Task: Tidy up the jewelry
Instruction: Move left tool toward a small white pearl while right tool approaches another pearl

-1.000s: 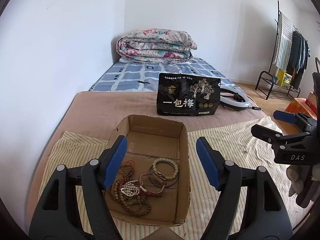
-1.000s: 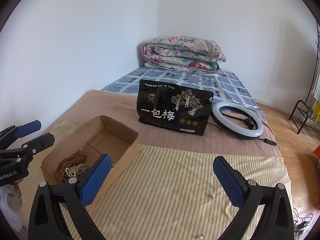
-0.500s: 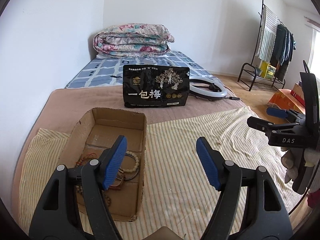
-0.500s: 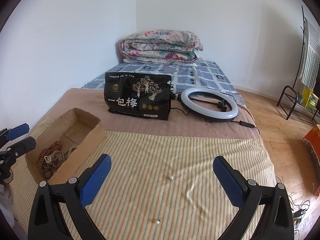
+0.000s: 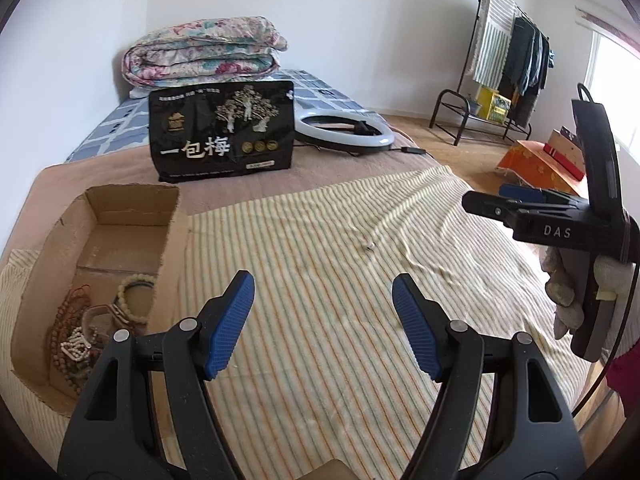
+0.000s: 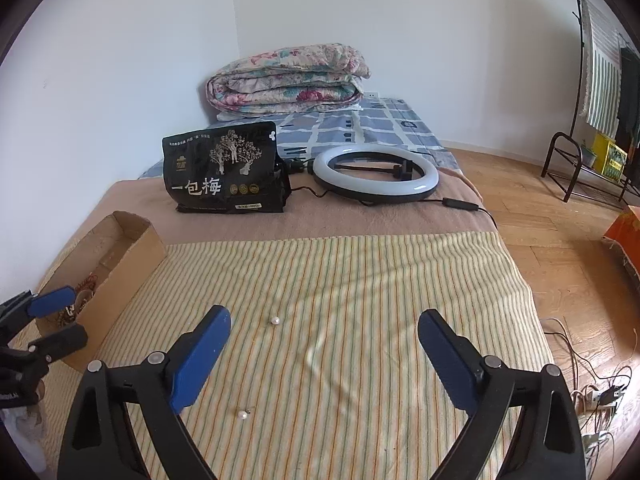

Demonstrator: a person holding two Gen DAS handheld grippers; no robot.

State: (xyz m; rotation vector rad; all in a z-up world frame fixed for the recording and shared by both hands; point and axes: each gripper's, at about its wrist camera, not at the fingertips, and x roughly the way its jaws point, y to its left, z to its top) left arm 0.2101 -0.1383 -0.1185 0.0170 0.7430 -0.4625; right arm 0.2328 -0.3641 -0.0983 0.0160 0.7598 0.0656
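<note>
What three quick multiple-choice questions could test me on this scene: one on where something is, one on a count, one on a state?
1. Where do the bead bracelets lie?
A. in the cardboard box
B. on the ring light
C. on the floor

2. How many loose pearls lie on the striped cloth in the right wrist view?
A. none
B. two
C. five

3. How does the right gripper stand?
A. shut on a pearl
B. shut on nothing
C. open, holding nothing

Answers:
1 A, the beads sit inside the box walls.
2 B, the far pearl and the near pearl show.
3 C, its blue pads stand wide apart, with only cloth between them.
</note>
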